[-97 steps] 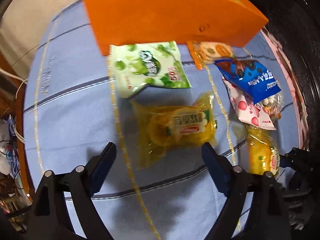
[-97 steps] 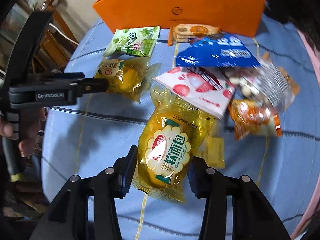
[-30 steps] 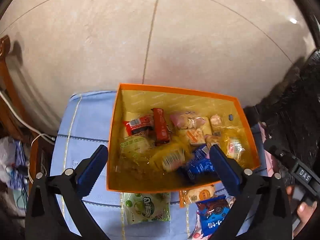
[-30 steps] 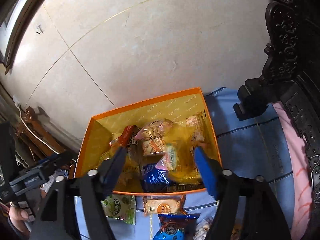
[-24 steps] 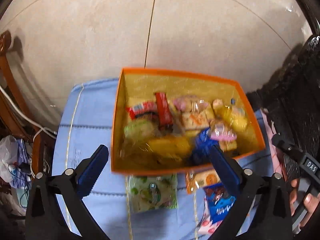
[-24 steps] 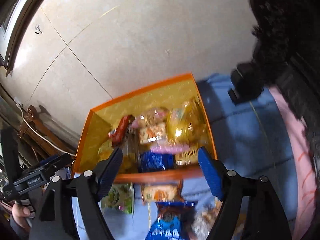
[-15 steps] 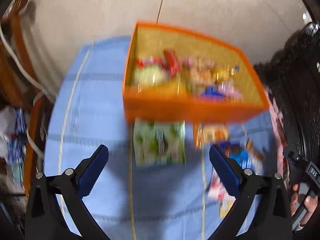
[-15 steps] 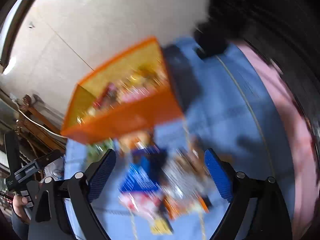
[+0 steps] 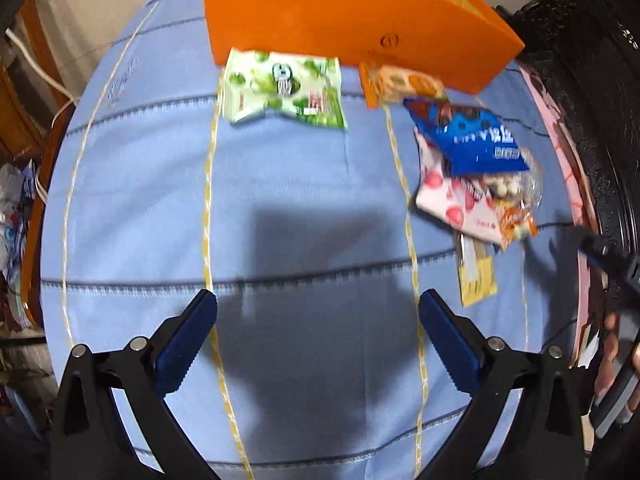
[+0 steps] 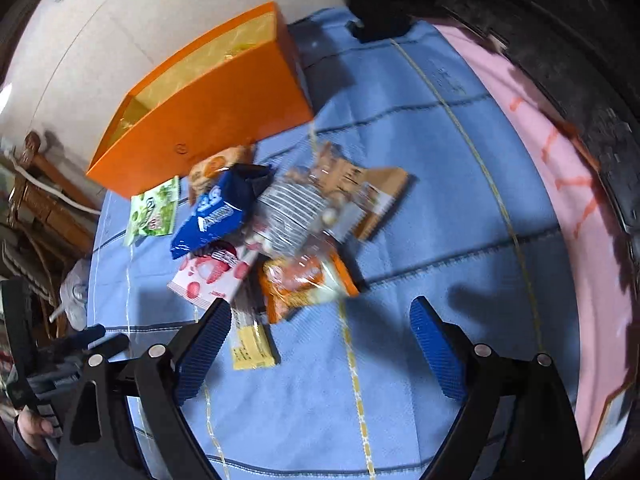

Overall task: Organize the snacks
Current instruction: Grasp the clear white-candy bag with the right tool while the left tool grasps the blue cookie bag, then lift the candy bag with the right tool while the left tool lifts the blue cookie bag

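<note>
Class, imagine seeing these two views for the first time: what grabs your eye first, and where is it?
The bright orange box stands at the far edge of the blue cloth. A green packet lies just before it, and a jumbled pile topped by a blue packet sits beside that. Both grippers hang open and empty.

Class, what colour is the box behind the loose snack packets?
Orange outside; the box shows best in the left wrist view.
</note>
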`<state>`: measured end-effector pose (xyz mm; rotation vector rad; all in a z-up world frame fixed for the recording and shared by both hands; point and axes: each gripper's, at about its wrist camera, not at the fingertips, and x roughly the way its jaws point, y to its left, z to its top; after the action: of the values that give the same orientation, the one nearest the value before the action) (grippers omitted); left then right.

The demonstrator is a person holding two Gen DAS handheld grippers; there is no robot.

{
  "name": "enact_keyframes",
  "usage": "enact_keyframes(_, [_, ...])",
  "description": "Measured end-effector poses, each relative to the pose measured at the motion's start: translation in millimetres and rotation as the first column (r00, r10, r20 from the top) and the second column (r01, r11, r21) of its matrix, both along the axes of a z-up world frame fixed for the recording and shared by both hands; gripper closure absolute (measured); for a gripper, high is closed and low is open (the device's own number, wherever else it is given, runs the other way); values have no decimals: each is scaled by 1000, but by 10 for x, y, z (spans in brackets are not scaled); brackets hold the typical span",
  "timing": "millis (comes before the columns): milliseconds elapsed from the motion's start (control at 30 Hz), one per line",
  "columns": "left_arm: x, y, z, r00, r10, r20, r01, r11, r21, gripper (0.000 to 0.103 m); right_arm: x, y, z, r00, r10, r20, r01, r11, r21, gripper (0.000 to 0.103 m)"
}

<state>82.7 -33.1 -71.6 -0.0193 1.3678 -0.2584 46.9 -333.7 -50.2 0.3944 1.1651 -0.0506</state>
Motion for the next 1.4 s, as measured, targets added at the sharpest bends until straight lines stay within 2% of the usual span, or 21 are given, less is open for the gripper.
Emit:
enact_keyframes(100, [-68, 22, 16, 999, 34, -1, -34, 999, -11, 4, 179, 35, 44, 999, 33, 36, -32, 999, -29, 11])
enact_keyframes(167, [-106, 29, 51, 998, 55, 8, -55, 998, -15, 4, 314, 103, 17, 997, 73, 9, -71, 988, -135, 11])
enact_keyframes(233, [-126, 29, 87, 998, 65, 16, -65, 998, -18, 4, 394, 267, 6, 980, 198, 17, -189, 956, -224, 11])
enact_keyframes(333, [-137, 29, 105, 996, 85, 9, -85, 996, -10, 4, 475, 431, -53, 947, 321, -19, -309, 892, -330, 14])
enact_keyframes(433, [-149, -4, 96, 996, 90, -1, -90, 996, -10, 4, 574, 490, -158, 917, 393, -63, -388, 850, -356, 27])
enact_keyframes(533, [-152, -50, 88, 996, 85, -2, -85, 996, -3, 4, 666, 579, -292, 886, 447, -126, -457, 793, -403, 30])
enact_keyframes(567, [-146, -58, 82, 997, 83, -5, -83, 997, -3, 4, 696, 629, -358, 866, 476, -154, -492, 754, -435, 30])
enact_keyframes(600, [-135, -73, 70, 997, 81, -10, -82, 997, -1, 4, 709, 654, -385, 857, 489, -163, -506, 736, -449, 30])
enact_keyframes(767, [-38, -145, 39, 998, 66, -18, -66, 998, 7, 4, 862, 735, -558, 822, 534, -200, -563, 704, -434, 32])
enact_keyframes(800, [-9, -164, 37, 998, 61, -19, -61, 998, 8, 4, 880, 738, -568, 822, 532, -205, -563, 701, -437, 40])
enact_keyframes(833, [22, -189, 39, 998, 54, -18, -54, 999, 9, 4, 888, 723, -538, 827, 528, -195, -557, 717, -420, 49])
enact_keyframes(867, [61, -221, 46, 999, 44, -15, -44, 999, 9, 4, 888, 663, -473, 842, 511, -171, -536, 761, -364, 50])
enact_keyframes(967, [181, -356, 77, 1000, 10, -4, -10, 1000, 8, 4, 761, 408, -277, 894, 439, -91, -448, 872, -198, 52])
enact_keyframes(1067, [385, -570, 145, 999, -47, 18, 47, 999, -3, 4, 499, 83, -112, 947, 321, -24, -322, 945, -57, 52])
enact_keyframes(1133, [511, -681, 181, 998, -64, 24, 64, 998, -21, 4, 293, -119, -66, 967, 255, -11, -255, 967, 22, 52])
enact_keyframes(1233, [760, -894, 189, 997, -82, 1, 82, 995, -63, 4, 83, -253, -77, 978, 207, -26, -206, 978, 41, 52])
enact_keyframes(1400, [1085, -1246, 148, 994, -99, -41, 97, 993, -66, 4, -143, -397, -85, 989, 147, -22, -145, 987, 63, 52])
